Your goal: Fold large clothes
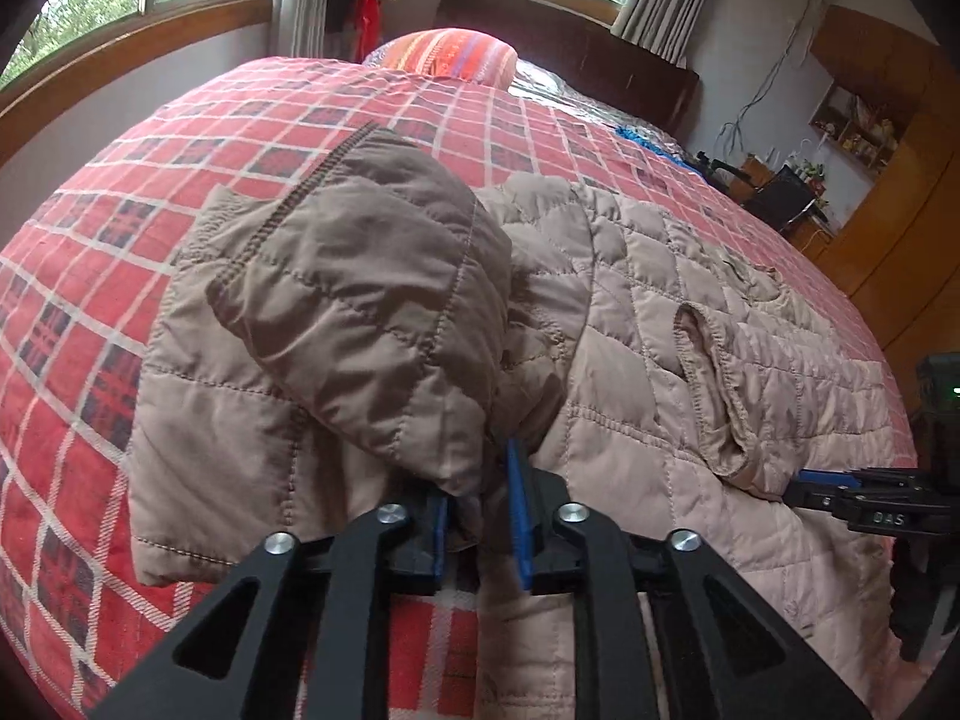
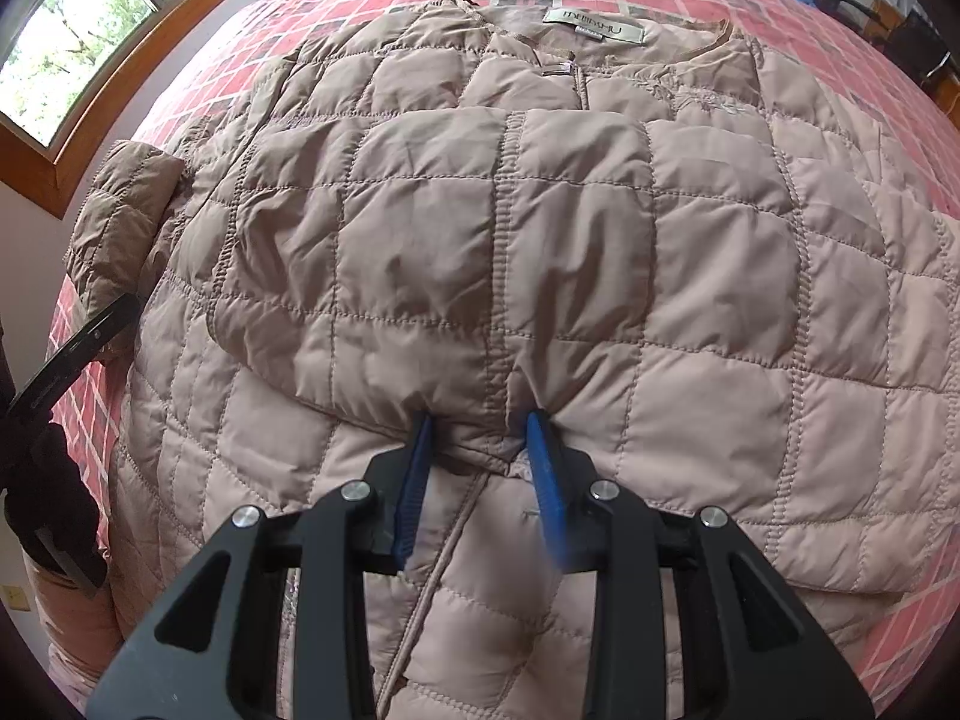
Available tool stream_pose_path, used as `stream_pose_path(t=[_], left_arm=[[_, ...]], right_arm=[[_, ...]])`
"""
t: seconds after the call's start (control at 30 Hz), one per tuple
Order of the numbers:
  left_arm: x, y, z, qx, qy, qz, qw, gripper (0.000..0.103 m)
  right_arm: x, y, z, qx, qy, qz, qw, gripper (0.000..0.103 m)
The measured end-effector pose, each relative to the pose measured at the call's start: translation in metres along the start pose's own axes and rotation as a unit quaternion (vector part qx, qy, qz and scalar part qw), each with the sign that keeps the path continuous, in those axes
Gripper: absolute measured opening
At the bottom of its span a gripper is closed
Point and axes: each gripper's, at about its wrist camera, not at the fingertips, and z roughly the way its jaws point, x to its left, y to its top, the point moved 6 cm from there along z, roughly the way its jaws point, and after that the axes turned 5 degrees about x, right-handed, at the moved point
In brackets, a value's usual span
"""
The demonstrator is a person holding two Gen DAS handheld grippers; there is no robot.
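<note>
A beige quilted jacket (image 1: 660, 360) lies spread on the bed, its collar and label (image 2: 594, 30) at the far side. My left gripper (image 1: 480, 516) is shut on a sleeve (image 1: 372, 312) of the jacket, which stands lifted and bunched above the bedspread. My right gripper (image 2: 480, 456) is shut on a fold of the jacket (image 2: 498, 276) lying across its front, and the cloth puckers between the blue pads (image 2: 414, 480). In the left wrist view the right gripper (image 1: 840, 489) shows at the jacket's right edge.
The red plaid bedspread (image 1: 300, 120) covers the bed, with a striped pillow (image 1: 456, 54) at its head. Windows with wooden frames (image 1: 120, 30) run along the left wall. A wooden cabinet with shelves (image 1: 870, 120) stands at the right.
</note>
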Motion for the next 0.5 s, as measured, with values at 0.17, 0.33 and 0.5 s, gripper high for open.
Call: stream_pose_path(t=[0.17,0.33,0.5], left_arm=[[0.002,-0.020,-0.033,0.012,-0.063,-0.007,0.9979,0.050],[0.030,-0.039,-0.074,0.010,-0.144,-0.055,0.9879,0.056],[0.073,-0.033,-0.096,-0.033,-0.097,-0.091,0.9906,0.057]], right_arm=[[0.003,0.000,-0.004,0.007,-0.002,0.001,1.000,0.034],[0.019,0.000,-0.020,0.001,0.002,-0.002,1.000,0.038],[0.060,0.005,-0.034,-0.007,0.038,-0.030,0.999,0.040]])
